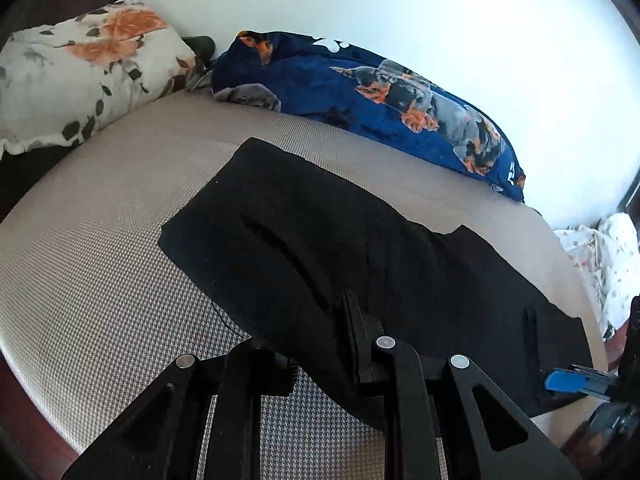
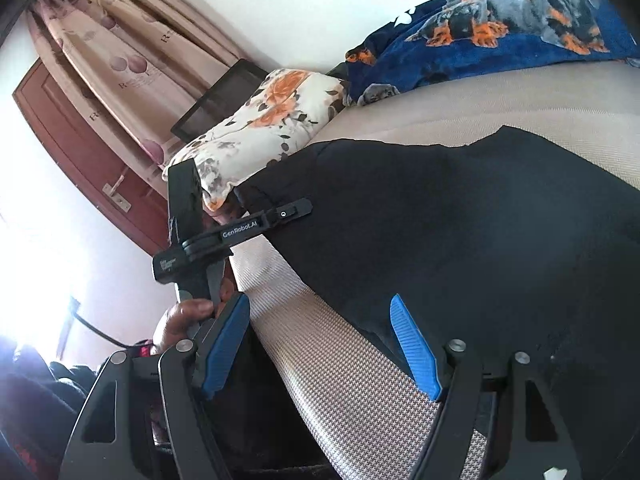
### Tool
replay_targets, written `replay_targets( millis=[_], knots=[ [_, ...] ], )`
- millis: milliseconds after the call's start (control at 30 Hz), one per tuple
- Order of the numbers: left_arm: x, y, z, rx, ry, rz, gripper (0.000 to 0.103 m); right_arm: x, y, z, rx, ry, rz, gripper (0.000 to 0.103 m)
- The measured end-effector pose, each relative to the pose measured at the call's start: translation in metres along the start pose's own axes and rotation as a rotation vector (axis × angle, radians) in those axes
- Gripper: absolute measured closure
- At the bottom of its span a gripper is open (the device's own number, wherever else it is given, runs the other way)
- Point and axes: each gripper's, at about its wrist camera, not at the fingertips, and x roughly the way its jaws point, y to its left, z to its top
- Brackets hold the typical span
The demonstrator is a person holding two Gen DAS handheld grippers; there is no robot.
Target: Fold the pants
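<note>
so we've got the black pants (image 1: 320,240) spread out flat on the beige woven mattress (image 1: 100,280), lying across the middle of it, with one edge coming right up to the near side of the bed. the left gripper (image 1: 316,344) is clamped down on the near edge of the pants, fabric bunched between its fingers and draped over one of them, so that bit of cloth is lifted off the mattress. in the right wrist view we can see the same left gripper (image 2: 280,216) from the side, a hand (image 2: 180,320) wrapped around its handle, its tip at the corner of the pants (image 2: 460,240) by the bed's edge.

the right gripper (image 2: 324,344) is spread wide, blue pads (image 2: 416,348) apart. one pad sits at the edge of the pants and the other hangs off the side of the mattress (image 2: 340,380), nothing pinched between them.

at the back against the white wall (image 1: 400,8) there's a floral pillow (image 1: 80,76) and a blue dog-print blanket (image 1: 360,96), both well clear of the pants. from the right side we also see a pink curtain (image 2: 112,52) and a reddish-brown door (image 2: 72,140).
</note>
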Motion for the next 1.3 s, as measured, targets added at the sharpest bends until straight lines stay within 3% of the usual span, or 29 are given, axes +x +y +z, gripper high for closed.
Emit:
replay_targets(
  millis=[700, 1300],
  knots=[
    [-0.022, -0.048, 0.007, 0.173, -0.096, 0.059, 0.084, -0.008, -0.027, 0.003, 0.113, -0.045, 0.031, 0.032],
    [-0.041, -0.086, 0.008, 0.263, -0.144, 0.007, 0.084, -0.016, -0.045, 0.004, 0.196, -0.090, 0.059, 0.032]
  ],
)
